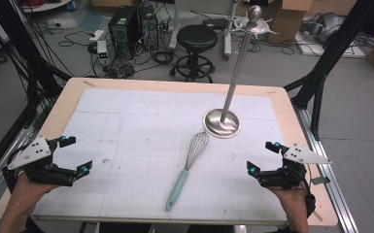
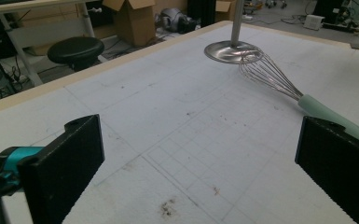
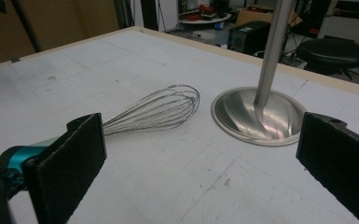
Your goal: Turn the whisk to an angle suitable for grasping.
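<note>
Lying near the middle of the counter (image 1: 126,97), a whisk (image 1: 187,170) points its wire head toward the far right and its pale green handle toward the near edge. Just beyond the wire head stands a metal stand (image 1: 222,122), its round shiny base close to the wires, though whether they touch cannot be told, and its thin pole rising to a knob with hooks at the top. The left tool (image 1: 74,155) is held at the near left of the counter, jaws spread wide with nothing between them. The right tool (image 1: 262,158) is held at the near right, jaws likewise apart and empty. Both tools are well apart from the whisk. On the floor beyond the far edge sit a black stool (image 1: 196,39), computer towers and cardboard boxes.
</note>
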